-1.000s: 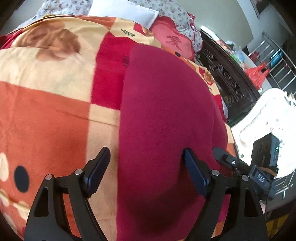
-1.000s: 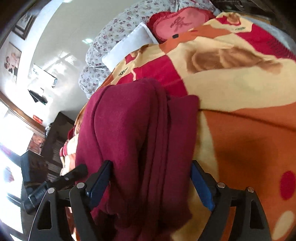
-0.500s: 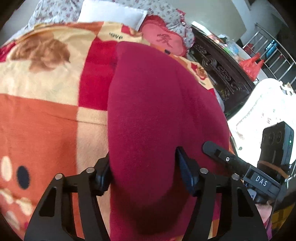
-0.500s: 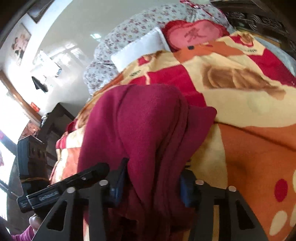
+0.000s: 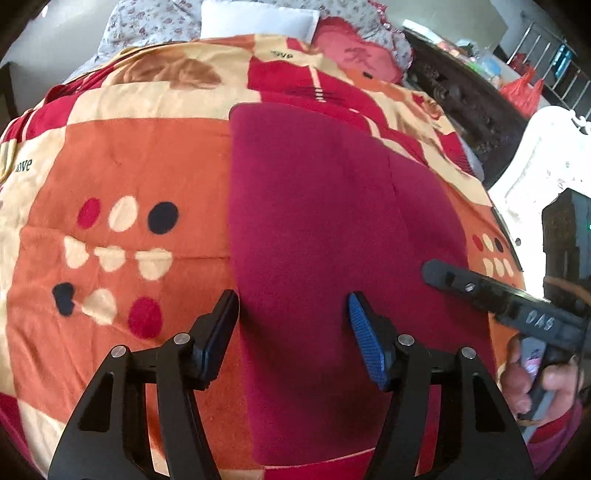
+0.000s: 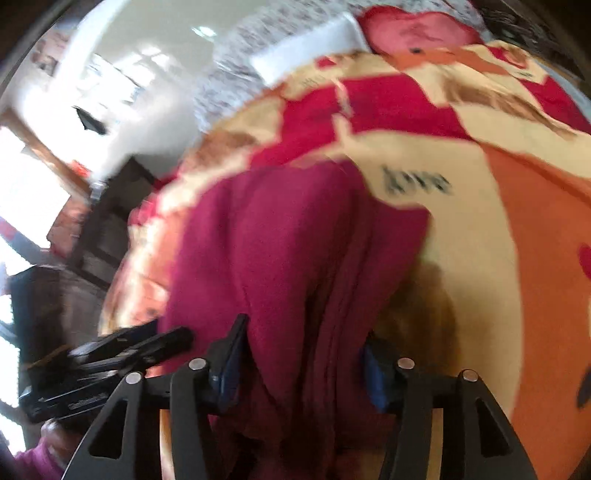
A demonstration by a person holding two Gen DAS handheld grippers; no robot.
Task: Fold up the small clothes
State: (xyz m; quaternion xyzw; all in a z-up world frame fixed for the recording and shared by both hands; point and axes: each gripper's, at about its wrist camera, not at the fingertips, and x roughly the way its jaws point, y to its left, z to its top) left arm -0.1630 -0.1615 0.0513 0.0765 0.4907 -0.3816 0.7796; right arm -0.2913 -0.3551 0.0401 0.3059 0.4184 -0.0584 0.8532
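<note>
The maroon cloth lies on the blanket — long axis running straight away from both grippers. Left gripper pinches its near edge; right gripper, fingers just reopening slightly, grips bunched folds.

Bright daylight fills both fisheye views, edges bent and vignetted dark. The right wrist view is motion-blurred throughout, with blown-out window glare left of the gripper.

The garment is plain deep crimson. The blanket under it is patchwork of orange, cream and red, with brown blotches, dark lettering, and red, cream and black dots. Behind lie a white pillow, a pink-red cushion and grey floral bedding.
</note>
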